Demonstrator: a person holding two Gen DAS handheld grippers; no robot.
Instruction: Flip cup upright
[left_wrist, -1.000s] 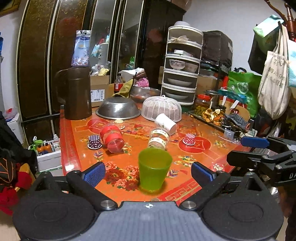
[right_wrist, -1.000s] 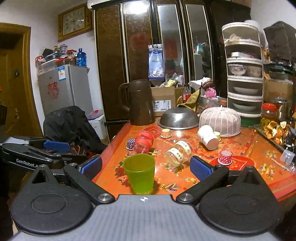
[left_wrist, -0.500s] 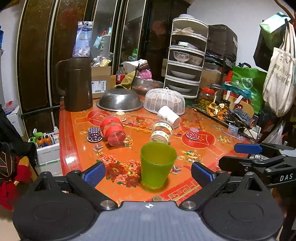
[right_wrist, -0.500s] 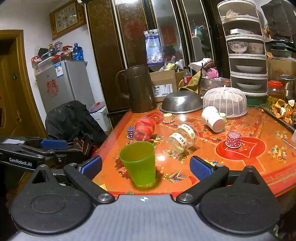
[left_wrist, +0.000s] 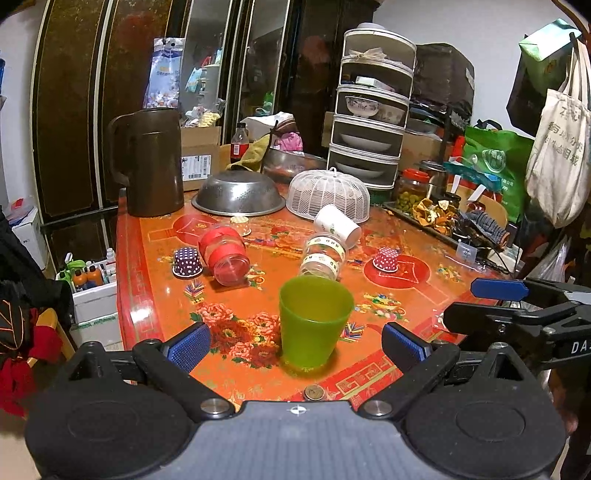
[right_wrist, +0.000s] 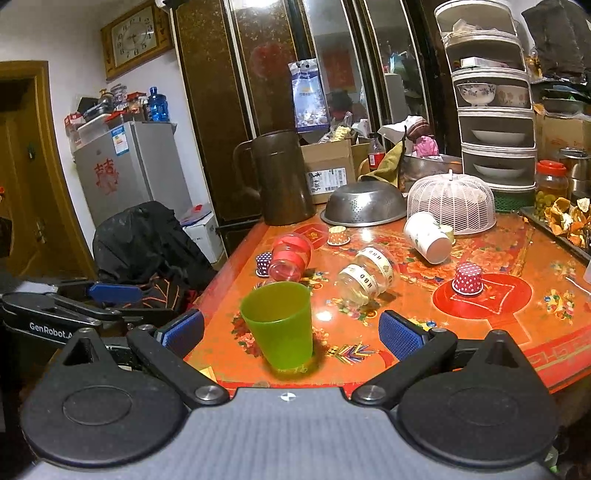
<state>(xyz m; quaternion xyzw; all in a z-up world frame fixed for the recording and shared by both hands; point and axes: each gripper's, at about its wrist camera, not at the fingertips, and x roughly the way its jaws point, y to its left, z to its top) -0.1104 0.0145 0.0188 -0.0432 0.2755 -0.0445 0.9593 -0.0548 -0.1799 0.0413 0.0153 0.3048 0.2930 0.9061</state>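
Observation:
A green plastic cup (left_wrist: 313, 325) stands upright near the front edge of the orange table (left_wrist: 155, 258); it also shows in the right wrist view (right_wrist: 280, 325). My left gripper (left_wrist: 295, 341) is open, its blue pads apart on either side of the cup, not touching it. My right gripper (right_wrist: 291, 334) is open and empty, the cup just ahead between its pads. A white paper cup (left_wrist: 338, 225), a red-banded jar (left_wrist: 225, 254) and a clear labelled jar (left_wrist: 323, 256) lie on their sides further back.
Small dotted cupcake cups (left_wrist: 187, 262) (left_wrist: 386, 258) sit upside down. A brown pitcher (left_wrist: 151, 162), a steel colander (left_wrist: 238, 199) and a white mesh cover (left_wrist: 328, 195) stand at the back. A coin (left_wrist: 313, 392) lies at the table's front edge. A tray of clutter (left_wrist: 443, 218) is at right.
Both grippers have drawn back and shifted slightly; the green cup stays upright on the table and now appears a little farther ahead. Both stay open.

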